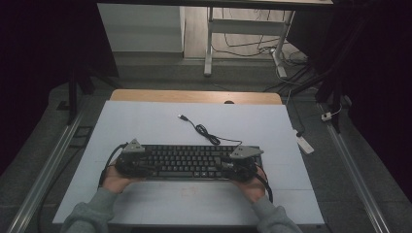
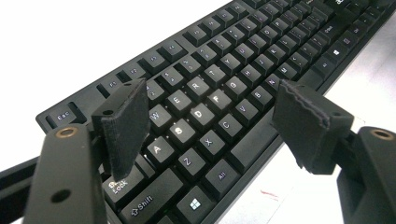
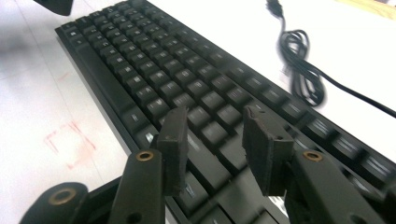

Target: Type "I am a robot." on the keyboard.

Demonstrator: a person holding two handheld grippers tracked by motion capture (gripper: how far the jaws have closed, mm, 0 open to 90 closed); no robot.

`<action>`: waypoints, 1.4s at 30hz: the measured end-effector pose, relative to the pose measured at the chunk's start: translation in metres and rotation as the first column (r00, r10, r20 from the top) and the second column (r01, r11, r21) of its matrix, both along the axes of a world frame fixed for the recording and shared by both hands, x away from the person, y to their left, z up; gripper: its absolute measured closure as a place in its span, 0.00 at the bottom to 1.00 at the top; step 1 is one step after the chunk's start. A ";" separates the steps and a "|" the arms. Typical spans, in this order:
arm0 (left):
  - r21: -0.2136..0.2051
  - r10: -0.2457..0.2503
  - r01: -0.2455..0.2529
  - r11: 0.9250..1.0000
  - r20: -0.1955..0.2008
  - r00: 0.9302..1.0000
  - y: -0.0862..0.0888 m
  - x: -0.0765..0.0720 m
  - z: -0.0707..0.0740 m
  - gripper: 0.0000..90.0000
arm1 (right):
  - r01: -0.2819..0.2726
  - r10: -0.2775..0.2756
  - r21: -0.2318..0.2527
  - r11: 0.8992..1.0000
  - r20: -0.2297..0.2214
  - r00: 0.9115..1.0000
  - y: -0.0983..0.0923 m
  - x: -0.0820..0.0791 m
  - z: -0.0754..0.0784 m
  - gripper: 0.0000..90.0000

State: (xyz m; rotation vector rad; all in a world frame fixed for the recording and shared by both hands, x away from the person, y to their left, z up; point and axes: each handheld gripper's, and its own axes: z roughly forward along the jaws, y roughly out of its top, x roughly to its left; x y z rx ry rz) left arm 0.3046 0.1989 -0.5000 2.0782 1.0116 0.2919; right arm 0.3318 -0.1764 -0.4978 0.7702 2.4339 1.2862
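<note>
Left gripper (image 2: 210, 121): jaws standing wide apart, holding nothing, hovering over the left end of the keyboard (image 2: 243, 70); in the left gripper view its two pads are framing the letter keys from lower left to lower right, one pad (image 2: 123, 126) sitting over the Caps Lock key, the other (image 2: 306, 123) hanging past the keyboard's near edge. In the high view this gripper (image 1: 130, 160) is sitting at the keyboard's left end, left of centre in the frame, with the left hand (image 1: 112, 180) behind it. Right gripper (image 3: 215, 149): jaws parted with a clear gap, nothing between them, hovering above the keys at the lower middle of the right gripper view, slightly blurred. In the high view it (image 1: 241, 162) is resting at the keyboard's right end, the right hand (image 1: 253, 187) behind it. Keyboard (image 1: 187, 161): black, lying flat across the middle of the white sheet (image 1: 145, 126), long side running left to right in the high view. Cable (image 1: 206, 132): black, looping in a loose coil just above the keyboard, its plug (image 1: 182, 117) lying free toward the upper centre of the sheet. Table (image 1: 194, 96): wooden edge showing beyond the sheet's far side.
</note>
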 end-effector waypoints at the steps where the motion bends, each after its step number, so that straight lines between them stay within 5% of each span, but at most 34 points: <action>1: 0.000 -0.001 0.001 1.000 0.000 1.000 0.000 0.000 0.000 0.30 | 0.007 -0.007 0.000 1.000 0.002 1.000 -0.004 -0.001 0.000 0.66; 13: 0.000 0.001 -0.001 1.000 -0.004 1.000 -0.001 0.001 -0.001 0.30 | 0.067 -0.068 0.029 0.997 0.014 0.998 -0.046 -0.011 0.002 0.63; 28: -0.033 -0.027 0.027 0.999 -0.006 1.000 -0.005 -0.001 0.000 0.35 | 0.060 -0.060 0.021 0.998 0.019 0.998 -0.045 -0.012 0.001 0.62; 35: -0.039 -0.069 0.069 0.997 0.018 0.997 -0.013 -0.004 0.000 0.50 | 0.058 -0.058 0.019 0.998 0.017 0.998 -0.046 -0.011 0.001 0.62; 42: -0.030 -0.129 0.129 0.991 0.014 0.992 -0.025 -0.006 -0.004 0.85 | 0.059 -0.059 0.019 0.998 0.017 0.998 -0.046 -0.011 0.001 0.62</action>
